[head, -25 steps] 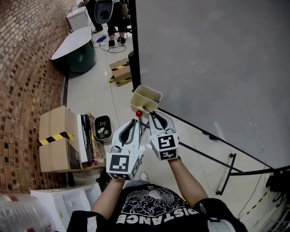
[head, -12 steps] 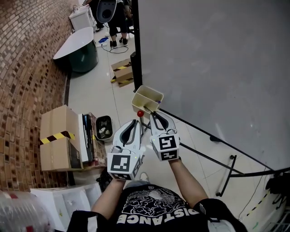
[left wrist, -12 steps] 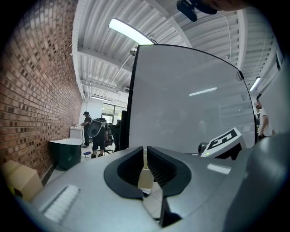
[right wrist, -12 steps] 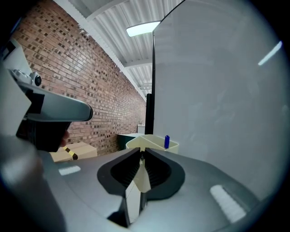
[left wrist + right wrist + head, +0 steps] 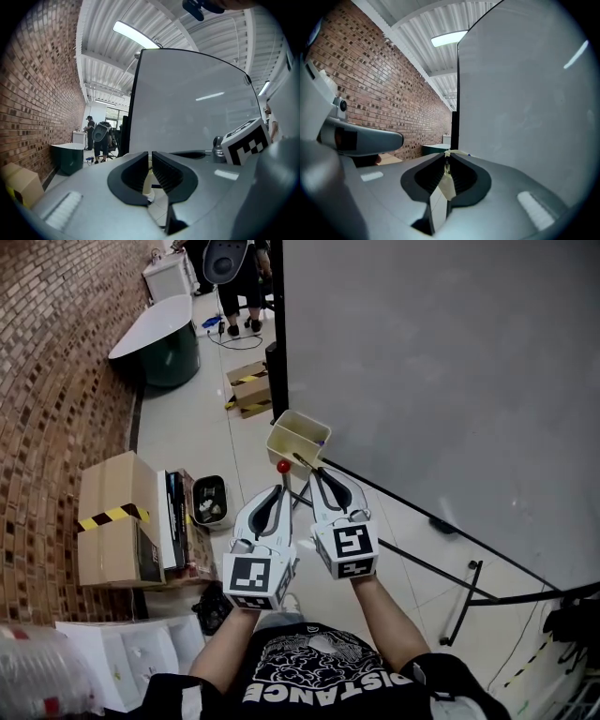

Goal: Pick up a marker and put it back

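The marker point(image 5: 302, 461) is held in the right gripper point(image 5: 317, 474), whose jaws are pressed onto its near end. In the right gripper view only a thin dark sliver of it point(image 5: 446, 167) is seen at the jaw tips. Its long axis runs straight on from the jaws, forward and slightly left, and its far end is seen against the near rim of the bin point(image 5: 310, 420).

The bin is thus dead ahead of the right gripper, with the marker spanning the gap between them. Whether the tip has passed over the rim cannot be told from above. The put-back is judged to be the step in hand. The coming move is expected to turn on this line: the marker is to be carried a little further along its own axis and then tipped down into the opening.

The left gripper point(image 5: 278, 488) is held just beside the right one, a little further back from the bin. Its jaws are drawn to a thin slit with nothing between them (only pale bin wall is seen through the gap).

The bin is mounted at the lower edge of the whiteboard point(image 5: 431, 352), with its mouth upward. A small blue tip point(image 5: 322, 440) is seen at its board-side corner, and the rest of its inside appears bare. A small red ball point(image 5: 282, 466) is seen just beyond the left gripper's tips; what it is cannot be told.
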`<state>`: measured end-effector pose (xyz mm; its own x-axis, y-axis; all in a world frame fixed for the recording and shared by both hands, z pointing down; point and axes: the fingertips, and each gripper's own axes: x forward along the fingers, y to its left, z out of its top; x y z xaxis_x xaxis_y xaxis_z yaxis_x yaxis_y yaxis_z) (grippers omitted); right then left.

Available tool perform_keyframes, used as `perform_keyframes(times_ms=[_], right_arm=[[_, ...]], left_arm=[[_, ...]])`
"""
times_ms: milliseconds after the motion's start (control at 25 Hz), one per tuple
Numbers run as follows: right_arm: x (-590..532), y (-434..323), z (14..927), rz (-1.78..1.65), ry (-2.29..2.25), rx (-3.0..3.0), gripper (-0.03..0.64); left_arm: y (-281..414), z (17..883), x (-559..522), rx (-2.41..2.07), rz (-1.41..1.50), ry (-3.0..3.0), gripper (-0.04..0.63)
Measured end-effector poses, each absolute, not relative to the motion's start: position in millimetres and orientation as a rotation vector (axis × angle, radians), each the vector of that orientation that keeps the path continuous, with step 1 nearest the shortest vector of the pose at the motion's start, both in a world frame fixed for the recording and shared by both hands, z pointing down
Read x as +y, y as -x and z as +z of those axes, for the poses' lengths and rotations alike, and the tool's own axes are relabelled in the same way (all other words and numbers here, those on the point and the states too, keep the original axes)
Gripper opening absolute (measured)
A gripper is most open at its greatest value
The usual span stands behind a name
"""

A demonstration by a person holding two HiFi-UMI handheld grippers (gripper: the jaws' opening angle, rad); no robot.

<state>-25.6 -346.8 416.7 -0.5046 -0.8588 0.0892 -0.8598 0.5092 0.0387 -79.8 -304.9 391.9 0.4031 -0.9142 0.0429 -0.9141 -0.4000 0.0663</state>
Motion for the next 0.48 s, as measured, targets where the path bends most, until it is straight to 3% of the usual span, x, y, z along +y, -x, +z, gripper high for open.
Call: perform_keyframes(times_ms=[480], right_arm=[[-290.5,8.9,370.2,-0.101,-1.508,-2.713,0.032]], left_arm=[[63.1,384.0,-266.4,-1.716,-0.027,-2.555,0.006]])
